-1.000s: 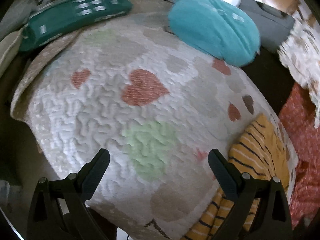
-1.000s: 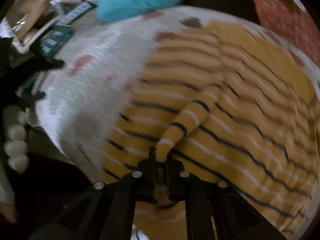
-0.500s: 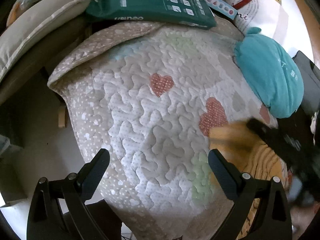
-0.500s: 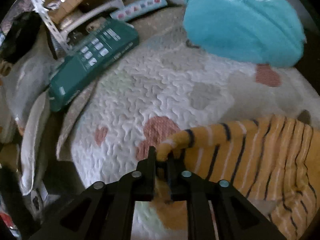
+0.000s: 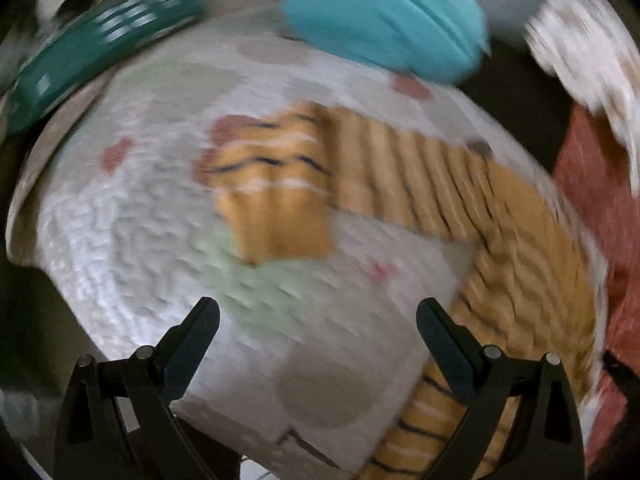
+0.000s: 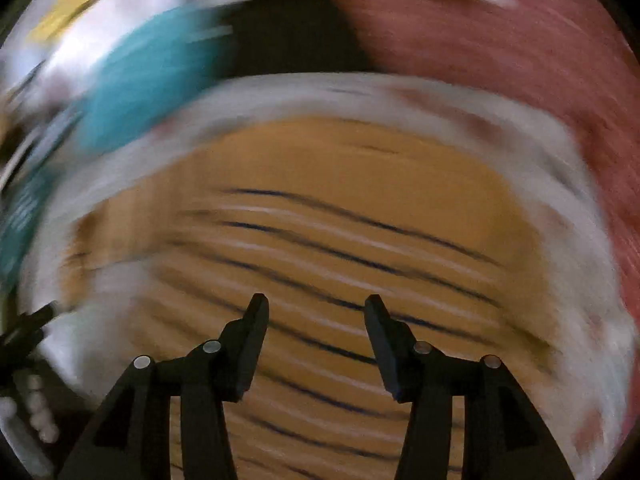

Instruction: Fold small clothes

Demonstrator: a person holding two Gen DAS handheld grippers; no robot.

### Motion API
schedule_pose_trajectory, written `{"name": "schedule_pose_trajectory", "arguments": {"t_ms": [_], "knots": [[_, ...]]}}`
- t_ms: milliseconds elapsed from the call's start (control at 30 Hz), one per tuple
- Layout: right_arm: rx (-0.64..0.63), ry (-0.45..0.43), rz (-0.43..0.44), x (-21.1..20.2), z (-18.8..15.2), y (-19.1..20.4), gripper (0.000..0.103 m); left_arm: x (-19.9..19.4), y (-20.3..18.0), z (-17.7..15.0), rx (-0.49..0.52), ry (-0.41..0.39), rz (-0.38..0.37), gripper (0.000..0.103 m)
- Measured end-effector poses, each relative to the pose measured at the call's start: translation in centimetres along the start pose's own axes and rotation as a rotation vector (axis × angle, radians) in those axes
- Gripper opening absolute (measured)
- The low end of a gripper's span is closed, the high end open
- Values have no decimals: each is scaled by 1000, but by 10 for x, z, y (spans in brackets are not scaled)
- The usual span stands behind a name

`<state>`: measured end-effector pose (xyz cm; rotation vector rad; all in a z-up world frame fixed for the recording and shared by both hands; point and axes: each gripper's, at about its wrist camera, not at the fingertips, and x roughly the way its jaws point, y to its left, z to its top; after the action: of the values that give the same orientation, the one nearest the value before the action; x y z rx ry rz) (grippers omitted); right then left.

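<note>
A small yellow garment with dark and white stripes [image 5: 520, 248] lies on a quilted mat with hearts [image 5: 132, 232]. One sleeve [image 5: 280, 184] is laid out across the mat to the left. My left gripper [image 5: 318, 312] is open and empty above the mat's near edge, left of the garment's body. In the right wrist view the garment [image 6: 340, 208] fills the middle, and my right gripper [image 6: 316, 312] is open and empty just above it. Both views are blurred by motion.
A teal cushion [image 5: 384, 16] sits at the mat's far edge, also in the right wrist view [image 6: 152, 80]. A dark green box [image 5: 92, 52] lies at the far left. Red patterned cloth [image 5: 600, 184] lies to the right [image 6: 500, 48].
My right gripper pulled the sleeve out to the left, let it go and opened, then swung back over the garment's body. My left gripper stayed open and swung back right.
</note>
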<state>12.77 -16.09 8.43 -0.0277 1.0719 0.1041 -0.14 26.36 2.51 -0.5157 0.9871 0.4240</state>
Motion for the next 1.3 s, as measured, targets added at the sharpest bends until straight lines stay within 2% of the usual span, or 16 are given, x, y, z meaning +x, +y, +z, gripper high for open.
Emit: {"name": "schedule_pose_trajectory", "arguments": {"t_ms": [100,167,233,333,400,500,533,567,600,700,833,900,1000,1067,1200,1300], "knots": [[181,-1,-95,-14,-33,-101,55,8,-30,-13,83,31,20,99],[272,21,-96,-12,-56,-142,56,14,-37,-19,89,56,25,99],[342,45,-65,-3,-76,-162,57,18,-40,-25,74,79,22,99],[398,89,17,15,-101,-170,57,24,-43,-33,51,100,16,99],[401,121,91,23,-116,-158,57,27,-43,-37,39,111,8,99],[296,123,139,20,-130,-129,56,30,-46,-48,36,130,10,99],[233,158,163,21,-132,-120,23,32,-47,-49,36,134,13,99],[196,184,169,21,-131,-113,8,33,-48,-52,35,138,19,99],[165,186,153,16,-130,-112,9,35,-49,-55,36,140,32,99],[105,137,0,0,-110,-134,7,35,-51,-61,46,133,49,99],[165,51,-311,-14,-70,-205,7,34,-57,-63,65,123,41,99],[224,32,-416,-15,-47,-240,7,37,-64,-65,81,128,43,99],[313,28,-464,-14,-31,-277,7,40,-74,-69,111,140,40,99],[333,28,-487,-12,-26,-283,7,42,-82,-73,139,148,58,99],[237,50,-604,5,-17,-281,7,46,-89,-75,160,161,65,99],[245,75,-638,15,-14,-291,7,47,-87,-74,142,167,47,99]]}}
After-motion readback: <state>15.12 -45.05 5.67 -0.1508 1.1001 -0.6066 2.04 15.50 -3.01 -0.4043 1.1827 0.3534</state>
